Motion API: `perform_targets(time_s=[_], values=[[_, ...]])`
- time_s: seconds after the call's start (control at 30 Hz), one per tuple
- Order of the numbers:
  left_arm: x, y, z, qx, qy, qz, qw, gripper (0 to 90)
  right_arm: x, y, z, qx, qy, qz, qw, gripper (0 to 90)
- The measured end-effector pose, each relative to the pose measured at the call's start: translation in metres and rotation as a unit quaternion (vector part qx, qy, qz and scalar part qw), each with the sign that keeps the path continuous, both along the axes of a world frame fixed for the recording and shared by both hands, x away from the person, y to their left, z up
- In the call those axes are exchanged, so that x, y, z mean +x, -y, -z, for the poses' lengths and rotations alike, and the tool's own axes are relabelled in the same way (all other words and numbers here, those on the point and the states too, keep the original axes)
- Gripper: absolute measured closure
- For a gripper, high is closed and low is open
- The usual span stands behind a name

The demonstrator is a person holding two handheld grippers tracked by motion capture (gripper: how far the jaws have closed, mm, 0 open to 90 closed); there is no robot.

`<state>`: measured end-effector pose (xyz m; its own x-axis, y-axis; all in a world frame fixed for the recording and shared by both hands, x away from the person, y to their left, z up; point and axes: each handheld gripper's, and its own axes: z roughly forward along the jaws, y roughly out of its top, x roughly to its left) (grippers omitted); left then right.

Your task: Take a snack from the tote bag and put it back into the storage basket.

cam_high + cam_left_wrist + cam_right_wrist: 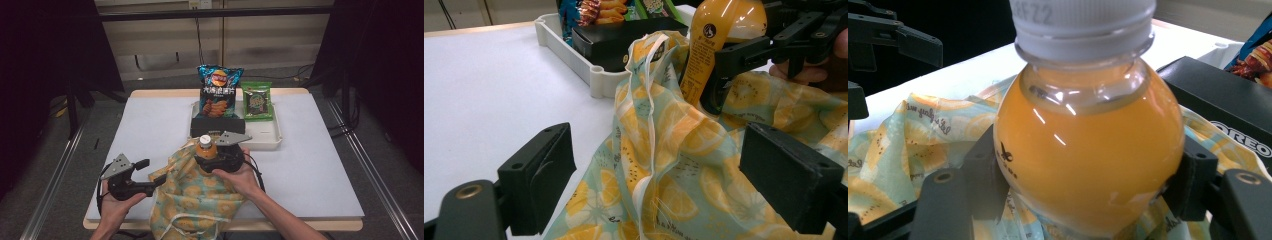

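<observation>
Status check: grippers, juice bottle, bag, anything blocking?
Right gripper clamps juice bottle over bag. Left gripper open around bag edge. Tray behind, nothing blocking.

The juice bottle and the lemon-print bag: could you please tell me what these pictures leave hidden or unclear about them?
- Juice bottle: its base; cut off by the bottom edge in the right gripper view, covered by the right tool in the high view.
- Lemon-print bag: its inside; folds of cloth cover it in the high view.
- Bottle label: its print is too small to read in the left gripper view.
</observation>
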<state>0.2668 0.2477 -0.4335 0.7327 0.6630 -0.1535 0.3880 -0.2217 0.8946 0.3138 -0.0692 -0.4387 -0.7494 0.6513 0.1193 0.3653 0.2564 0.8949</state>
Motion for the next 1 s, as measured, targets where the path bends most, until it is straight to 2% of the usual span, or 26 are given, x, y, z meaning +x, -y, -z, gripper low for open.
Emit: perform_targets(time_s=[0.23, 0.43, 0.6, 0.7, 0.8, 1.0], values=[[0.000, 0.000, 0.000, -0.002, 0.000, 0.002, 1.0000, 13.9, -0.004, 0.002, -0.006, -0.005, 0.001, -0.015, 0.9999, 31.9], [0.001, 0.002, 0.000, -0.001, -0.001, 0.003, 1.0000, 13.9, -0.006, 0.011, -0.017, 0.015, -0.002, -0.008, 0.9999, 31.9], [0.003, 0.006, -0.001, -0.001, 0.000, 0.007, 1.0000, 14.0, -0.009, 0.020, -0.030, 0.027, 0.004, -0.004, 0.9996, 31.9], [0.006, 0.009, -0.004, -0.005, 0.002, 0.010, 0.9999, 14.3, -0.008, 0.026, -0.038, 0.046, 0.001, 0.000, 0.9989, 31.9], [0.009, 0.014, -0.004, -0.002, 0.001, 0.013, 0.9999, 14.6, -0.008, 0.028, -0.046, 0.032, 0.009, -0.003, 0.9994, 31.9], [0.023, 0.026, -0.010, 0.008, -0.001, 0.026, 0.9996, 17.6, -0.006, 0.033, -0.061, 0.038, 0.015, -0.003, 0.9992, 32.0]])
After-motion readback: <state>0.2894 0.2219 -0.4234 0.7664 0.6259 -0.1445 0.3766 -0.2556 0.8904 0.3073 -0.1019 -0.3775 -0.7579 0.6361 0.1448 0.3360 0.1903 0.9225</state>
